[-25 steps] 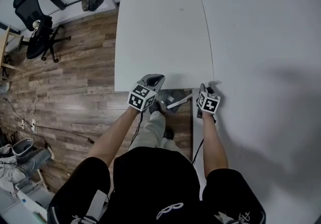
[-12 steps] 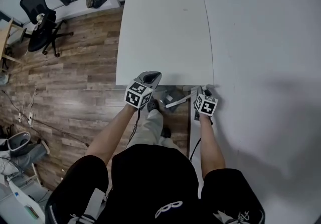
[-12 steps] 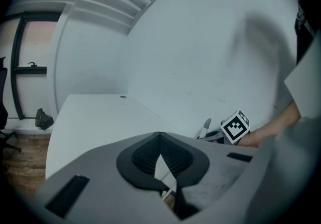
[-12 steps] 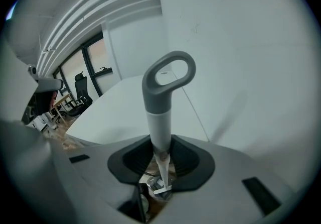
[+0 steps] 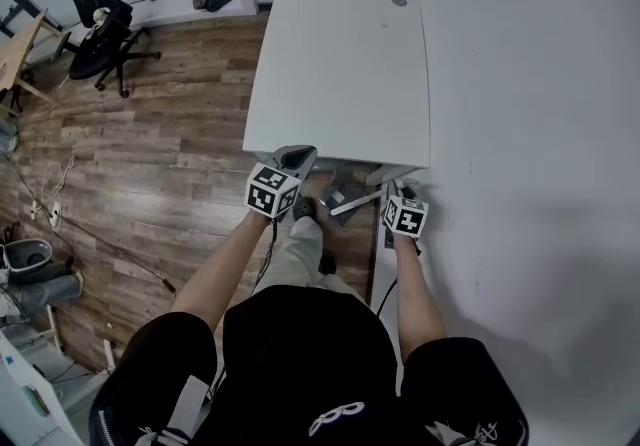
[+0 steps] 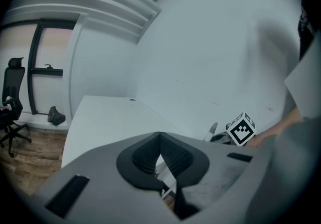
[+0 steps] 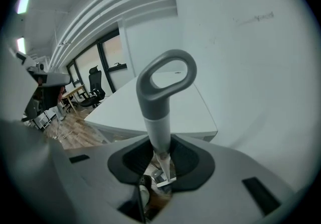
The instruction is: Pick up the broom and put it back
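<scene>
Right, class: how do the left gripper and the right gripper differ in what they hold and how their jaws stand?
The right gripper grips the broom handle; the left gripper holds nothing. The left gripper's jaws meet at the tips; the right gripper's stand apart round the handle. Both are grey.

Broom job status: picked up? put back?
Done: the pickup. The right gripper is shut on the broom, clamping its white shaft, with the grey loop handle above the jaws.
In hand: the broom is held at the near end of the white table, close to the wall. The left gripper is shut and empty.
Left: putting it back. It is not released yet, and no storage spot is identifiable.
</scene>
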`<state>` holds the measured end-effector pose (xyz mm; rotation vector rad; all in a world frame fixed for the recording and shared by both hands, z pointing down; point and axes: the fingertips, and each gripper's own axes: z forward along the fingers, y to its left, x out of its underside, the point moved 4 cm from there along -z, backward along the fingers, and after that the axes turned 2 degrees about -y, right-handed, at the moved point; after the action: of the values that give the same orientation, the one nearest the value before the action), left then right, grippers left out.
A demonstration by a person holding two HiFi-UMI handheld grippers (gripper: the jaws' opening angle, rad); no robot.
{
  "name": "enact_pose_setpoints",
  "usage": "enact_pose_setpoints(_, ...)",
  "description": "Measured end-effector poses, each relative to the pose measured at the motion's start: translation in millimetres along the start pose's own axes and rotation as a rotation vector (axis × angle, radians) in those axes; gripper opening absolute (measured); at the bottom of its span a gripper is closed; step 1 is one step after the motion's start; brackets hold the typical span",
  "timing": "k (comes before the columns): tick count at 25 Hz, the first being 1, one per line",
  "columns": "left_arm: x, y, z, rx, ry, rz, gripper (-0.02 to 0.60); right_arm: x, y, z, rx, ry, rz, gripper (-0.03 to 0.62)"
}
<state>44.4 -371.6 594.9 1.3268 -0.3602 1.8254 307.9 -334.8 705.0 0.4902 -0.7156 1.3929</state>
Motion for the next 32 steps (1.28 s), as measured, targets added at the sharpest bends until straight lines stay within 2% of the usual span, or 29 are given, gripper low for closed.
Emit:
enact_pose_setpoints(5,9.6,-6.9,-38.8,-0.038,-0.03,-0.009,0.011,3.0,18.2,-24.9,-0.024,-0.024,-0.04,0.115)
enact_pose_setpoints(13,26.4,-18.7,-96.9,-0.096,-0.079,-0.024,0.012,-13.4,44.3,-71.5,-0.048,-0.119,-0.094,0.115)
enact_pose_setpoints(20,23.8,-26.0,-144.0,-0.136,-0.119,-0.023,0.012,-37.6,71.4,-115.6,-0.065,-0.21,-0.135,0.115)
enact_pose_setpoints(26,9.0,-17.2,-179.1,-0.133,-0.142,-0.011,0.011,-52.0,100.7,-147.3,-0.09,-0.26,-0.163,0.115)
enact_pose_setpoints(32,-3.8,3.1,-217.0,-0.091,-0.172,0.009,0.011,-57.5,136.8,-174.5,-0.073,-0.295,-0.167,0.115)
